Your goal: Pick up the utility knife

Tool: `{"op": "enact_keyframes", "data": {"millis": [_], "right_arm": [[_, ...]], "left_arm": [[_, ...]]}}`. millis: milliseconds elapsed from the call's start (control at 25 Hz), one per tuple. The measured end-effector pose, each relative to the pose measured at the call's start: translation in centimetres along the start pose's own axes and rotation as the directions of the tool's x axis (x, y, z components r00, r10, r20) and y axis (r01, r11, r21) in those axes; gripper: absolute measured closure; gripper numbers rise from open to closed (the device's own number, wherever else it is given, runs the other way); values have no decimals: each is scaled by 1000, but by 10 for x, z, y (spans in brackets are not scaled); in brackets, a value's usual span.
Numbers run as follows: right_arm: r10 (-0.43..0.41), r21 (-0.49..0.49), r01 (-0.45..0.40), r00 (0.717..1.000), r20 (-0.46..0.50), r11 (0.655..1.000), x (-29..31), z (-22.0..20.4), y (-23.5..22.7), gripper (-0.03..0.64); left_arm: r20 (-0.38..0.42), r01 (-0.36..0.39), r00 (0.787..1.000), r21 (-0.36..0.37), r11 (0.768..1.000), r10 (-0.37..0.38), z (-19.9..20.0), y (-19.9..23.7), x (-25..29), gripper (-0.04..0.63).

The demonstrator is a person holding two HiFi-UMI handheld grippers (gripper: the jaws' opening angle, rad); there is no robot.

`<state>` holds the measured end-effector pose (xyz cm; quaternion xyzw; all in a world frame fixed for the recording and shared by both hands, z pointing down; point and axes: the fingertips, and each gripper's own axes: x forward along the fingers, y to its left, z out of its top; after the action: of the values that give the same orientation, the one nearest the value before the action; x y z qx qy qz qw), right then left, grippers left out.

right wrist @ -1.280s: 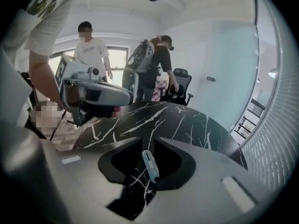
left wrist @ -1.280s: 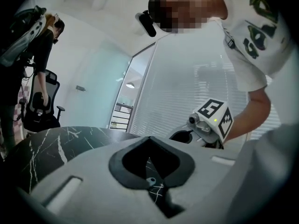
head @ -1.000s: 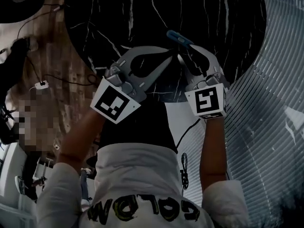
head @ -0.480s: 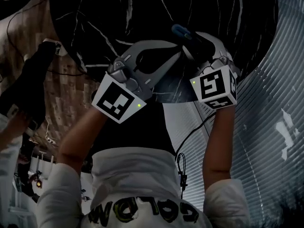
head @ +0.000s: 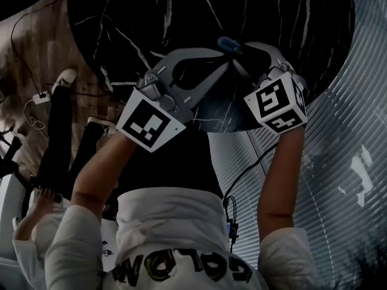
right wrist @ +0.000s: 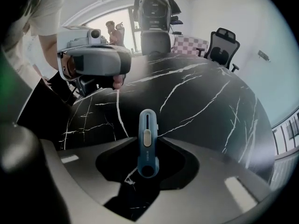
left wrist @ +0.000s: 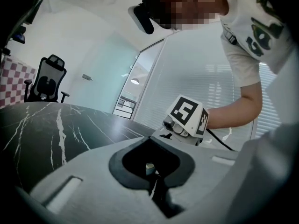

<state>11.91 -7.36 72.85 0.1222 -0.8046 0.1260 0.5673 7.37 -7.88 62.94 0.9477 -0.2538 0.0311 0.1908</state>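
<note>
you are working over a round black marble table (head: 181,17) with white veins running all across it, and both tongs sit over its near rim. your right tongs (right wrist: 148,146) point steeply down at the slab. the blue utility knife (right wrist: 146,125) runs lengthwise between their jaws, its holed end nearest the camera and its other end reaching out past the tips. those jaws are closing, and the pads meet the knife's two long sides with no gap showing. i cannot tell whether the knife rests on the slab. your left tongs (left wrist: 150,137) lie nearly level just left of the right pair, jaws together at the tips and gripping nothing. a small pale bit (left wrist: 149,168) shows through the hollow behind the tips, too small to tell what it is. ahead of the right tongs' tips the slab runs open to its far rim, where an office chair (right wrist: 223,43) and a pink checkered panel (right wrist: 189,45) stand. right of the right tongs the rim curves away, and a pale ribbed surface (head: 344,138) lies past it. left of the left tongs the table ends over a wood floor (head: 36,47). a small white adapter (head: 41,97) with its cables lies there, beside another person's dark legs (head: 60,138).
</note>
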Motion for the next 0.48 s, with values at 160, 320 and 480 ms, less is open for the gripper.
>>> {"op": "enact_keyframes", "data": {"millis": [160, 320, 480], "right_arm": [[-44, 29, 43, 999, 24, 999, 0, 0, -2, 488], [-100, 53, 97, 994, 50, 994, -11, 2, -4, 488], [-123, 112, 109, 985, 122, 988, -42, 16, 6, 488]], "left_arm": [[-21, 1, 1000, 36, 999, 0, 6, -1, -4, 593], [-35, -3, 999, 61, 998, 5, 21, -7, -12, 594], [-33, -19, 999, 56, 998, 21, 46, -16, -23, 594]]}}
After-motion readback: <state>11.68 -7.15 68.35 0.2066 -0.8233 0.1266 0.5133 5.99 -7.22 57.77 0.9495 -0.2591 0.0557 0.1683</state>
